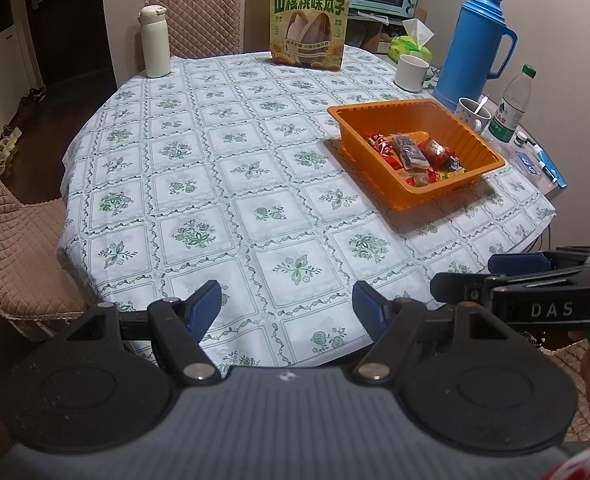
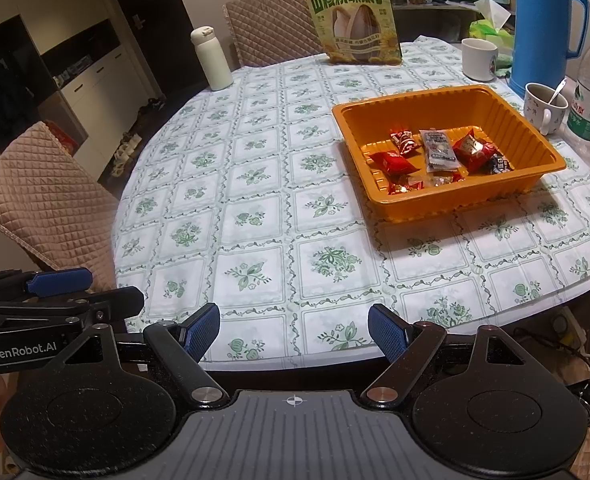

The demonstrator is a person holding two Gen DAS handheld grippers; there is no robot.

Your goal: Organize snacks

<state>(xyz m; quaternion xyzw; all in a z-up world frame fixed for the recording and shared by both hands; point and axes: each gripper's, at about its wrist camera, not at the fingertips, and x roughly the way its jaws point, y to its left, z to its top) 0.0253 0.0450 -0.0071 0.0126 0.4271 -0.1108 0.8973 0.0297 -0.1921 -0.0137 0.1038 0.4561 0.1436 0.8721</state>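
An orange plastic tray (image 1: 375, 114) (image 2: 543, 176) sits on the right half of the round table. Several wrapped snacks (image 1: 413, 154) (image 2: 439, 152) lie inside it, mostly red packets and one grey one. A large green bag of sunflower seeds (image 1: 310, 24) (image 2: 353, 22) stands upright at the table's far edge. My left gripper (image 1: 286, 306) hovers open over the near edge with nothing between its blue pads. My right gripper (image 2: 294, 330) is open and empty too, beside the left one. Each gripper shows at the side of the other's view.
A white flask (image 1: 155, 42) (image 2: 211, 58) stands far left. A blue thermos (image 1: 473, 42) (image 2: 543, 28), two mugs (image 1: 411, 73) (image 2: 545, 106), a water bottle (image 1: 513, 106) (image 2: 589, 92) and a tissue pack (image 1: 411, 42) crowd the right side. Quilted chairs (image 1: 11, 240) (image 2: 43, 196) surround the table.
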